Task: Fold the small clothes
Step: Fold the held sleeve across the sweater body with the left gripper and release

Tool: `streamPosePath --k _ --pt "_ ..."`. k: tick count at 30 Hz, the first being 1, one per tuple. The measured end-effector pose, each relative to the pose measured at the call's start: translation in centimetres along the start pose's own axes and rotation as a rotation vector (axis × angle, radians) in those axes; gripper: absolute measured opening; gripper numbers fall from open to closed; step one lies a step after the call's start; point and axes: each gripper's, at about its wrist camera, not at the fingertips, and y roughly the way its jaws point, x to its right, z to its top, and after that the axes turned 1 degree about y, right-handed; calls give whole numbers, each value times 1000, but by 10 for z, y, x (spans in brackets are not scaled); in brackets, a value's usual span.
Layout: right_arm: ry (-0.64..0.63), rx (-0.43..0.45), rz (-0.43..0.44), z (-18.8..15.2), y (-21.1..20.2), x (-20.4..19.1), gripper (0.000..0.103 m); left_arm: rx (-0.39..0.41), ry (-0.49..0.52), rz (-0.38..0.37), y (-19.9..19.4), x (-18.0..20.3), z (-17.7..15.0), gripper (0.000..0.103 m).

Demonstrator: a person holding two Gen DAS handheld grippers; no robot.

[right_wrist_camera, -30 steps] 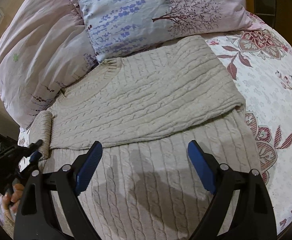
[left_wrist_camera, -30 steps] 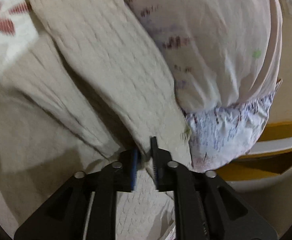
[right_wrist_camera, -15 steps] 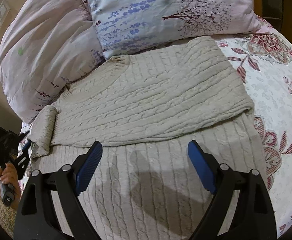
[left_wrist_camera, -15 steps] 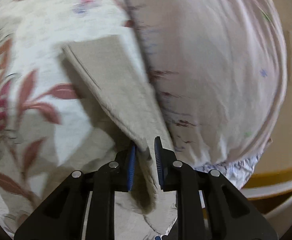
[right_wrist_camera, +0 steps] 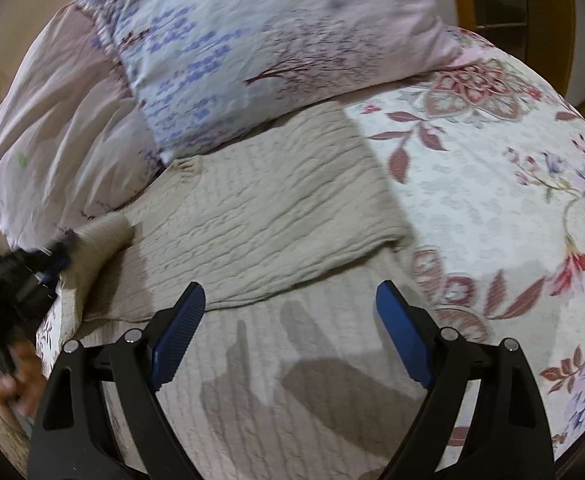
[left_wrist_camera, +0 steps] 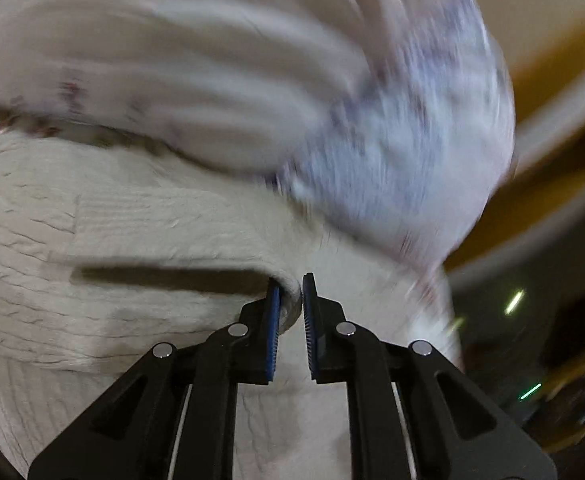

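Mid-fold on the floral bedspread (right_wrist_camera: 492, 208): at left, left gripper (left_wrist_camera: 291, 292) pinching the sleeve (right_wrist_camera: 100, 236) of the beige cable-knit sweater (right_wrist_camera: 260, 216), lifted at the garment's left edge. Sweater lying just below the lilac tree-print pillow (right_wrist_camera: 276, 40), one side seemingly folded over already. At right, right gripper (right_wrist_camera: 288, 340) spread wide, hovering above the hem, gripping nothing. Sleeve and final folds apparently left.
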Motion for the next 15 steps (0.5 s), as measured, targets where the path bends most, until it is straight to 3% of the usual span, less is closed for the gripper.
streamPosePath --k 3,5,7,9,11,15 --pt "21 -5 -1 1 -2 10 86 -114 164 123 33 24 -19 13" --pt "24 -11 8 4 -2 10 83 -138 272 193 40 30 -35 22" --pt "17 -16 31 7 -1 6 81 -131 363 182 32 38 -46 61" --pt "-8 -21 64 12 1 -6 79 -115 392 164 19 42 -49 81" --pt "-60 -31 109 18 4 -25 75 -82 398 177 1 38 -50 82" --pt "-254 -52 160 22 15 -86 73 -37 244 254 -50 -17 -50 82"
